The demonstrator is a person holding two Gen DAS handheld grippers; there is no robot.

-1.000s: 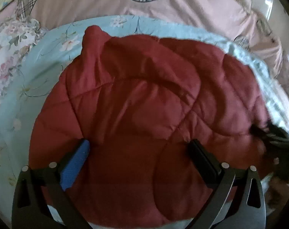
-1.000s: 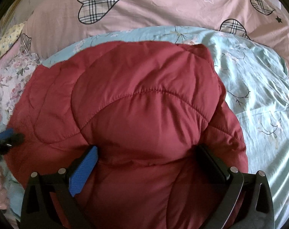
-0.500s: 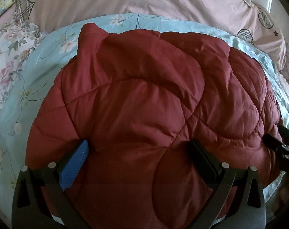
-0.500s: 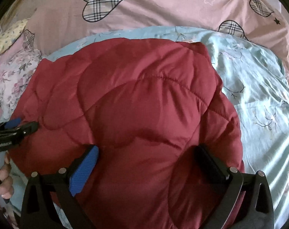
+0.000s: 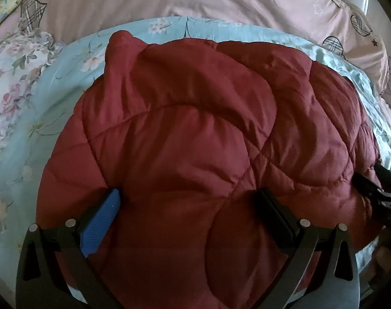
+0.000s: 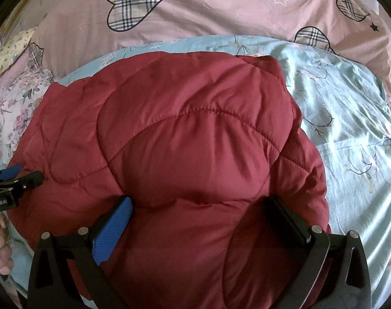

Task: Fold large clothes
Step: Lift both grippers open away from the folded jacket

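A dark red quilted padded garment (image 5: 195, 141) lies folded into a thick bundle on a light blue floral sheet (image 5: 53, 95); it also shows in the right wrist view (image 6: 190, 141). My left gripper (image 5: 187, 200) is open, its fingers spread wide and resting on the bundle's near left part. My right gripper (image 6: 198, 206) is open, its fingers spread wide on the bundle's near right part. The right gripper shows at the right edge of the left wrist view (image 5: 375, 190). The left gripper shows at the left edge of the right wrist view (image 6: 17, 177), with a hand (image 6: 0, 247) below it.
A pink duvet (image 6: 221, 13) with plaid hearts lies behind the sheet. A floral pillow (image 5: 12, 77) sits at the left. Wrinkled light blue sheet (image 6: 350, 128) extends to the right of the garment.
Both grippers stayed open over the garment. The views shifted slightly; the bundle has settled flatter and the other gripper sits closer to its edge in each view.
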